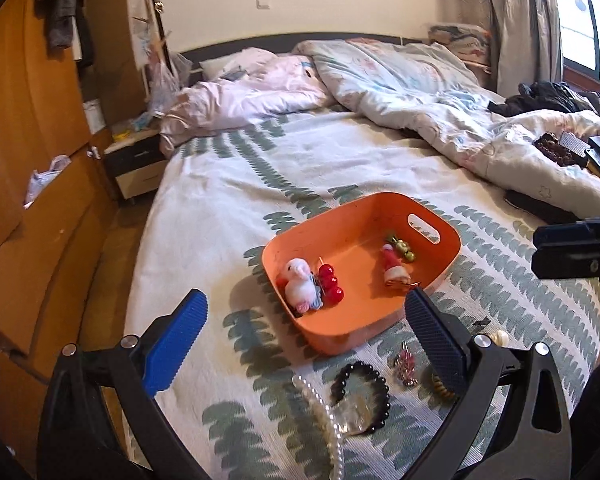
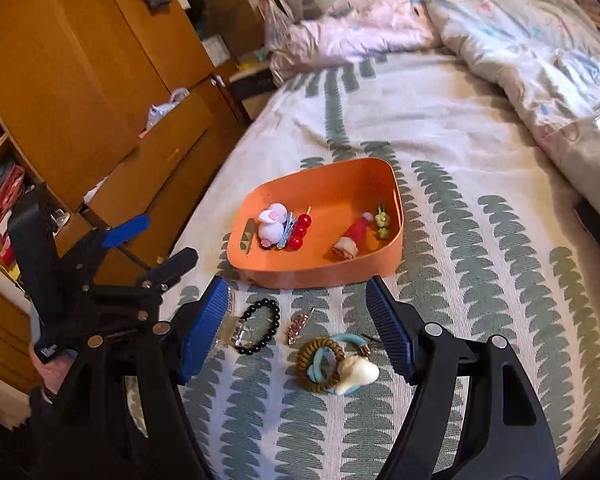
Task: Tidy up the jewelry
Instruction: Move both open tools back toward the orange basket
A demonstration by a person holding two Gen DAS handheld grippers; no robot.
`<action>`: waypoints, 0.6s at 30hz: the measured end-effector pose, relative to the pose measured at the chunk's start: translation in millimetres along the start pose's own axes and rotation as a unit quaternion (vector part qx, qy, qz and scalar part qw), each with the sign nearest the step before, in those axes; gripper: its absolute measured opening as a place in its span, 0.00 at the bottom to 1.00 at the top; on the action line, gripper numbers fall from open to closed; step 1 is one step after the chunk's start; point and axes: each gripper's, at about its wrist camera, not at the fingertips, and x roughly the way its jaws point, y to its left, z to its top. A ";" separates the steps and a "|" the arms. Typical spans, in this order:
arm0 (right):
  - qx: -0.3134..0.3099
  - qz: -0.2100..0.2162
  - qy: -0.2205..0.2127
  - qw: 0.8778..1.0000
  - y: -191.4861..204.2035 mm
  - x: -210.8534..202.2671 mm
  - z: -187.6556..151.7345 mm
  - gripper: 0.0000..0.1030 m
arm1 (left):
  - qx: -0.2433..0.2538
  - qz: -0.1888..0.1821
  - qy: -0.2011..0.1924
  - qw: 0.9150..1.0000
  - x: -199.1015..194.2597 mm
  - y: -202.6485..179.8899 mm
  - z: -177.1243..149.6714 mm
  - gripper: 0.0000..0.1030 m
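An orange tray (image 1: 452, 256) (image 2: 388, 256) sits on the bed and holds a white plush clip (image 1: 298, 280) (image 2: 271, 225), red bead clip (image 1: 331, 288) (image 2: 300, 230), Santa hat clip (image 1: 394, 266) (image 2: 354, 238) and a green charm (image 1: 404, 246) (image 2: 382, 220). In front of it lie a black bead bracelet (image 1: 376, 390) (image 2: 260, 326), pearl necklace (image 1: 324, 412), pink hairpin (image 1: 406, 364) (image 2: 298, 326), and brown coil ties with a shell (image 2: 336, 364). My left gripper (image 1: 304, 344) (image 2: 156, 246) is open and empty. My right gripper (image 2: 296, 330) is open above the ties.
The bed (image 1: 284, 168) has a leaf-patterned cover, with rumpled quilts (image 1: 420, 92) at the far side. Wooden wardrobes (image 2: 80, 60) and a nightstand (image 1: 134, 160) stand to the left. Dark objects (image 1: 556, 148) lie on the quilt at the right.
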 end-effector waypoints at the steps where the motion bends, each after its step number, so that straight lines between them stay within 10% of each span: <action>1: -0.003 -0.001 0.015 1.000 0.9 5.3 7.1 0.71 | 0.000 -0.009 0.003 1.000 5.1 3.1 3.7 0.95; 18: 0.011 -0.032 0.142 0.989 -16.1 101.6 80.3 0.71 | 0.042 -0.014 0.041 0.998 65.4 -16.1 37.9 0.95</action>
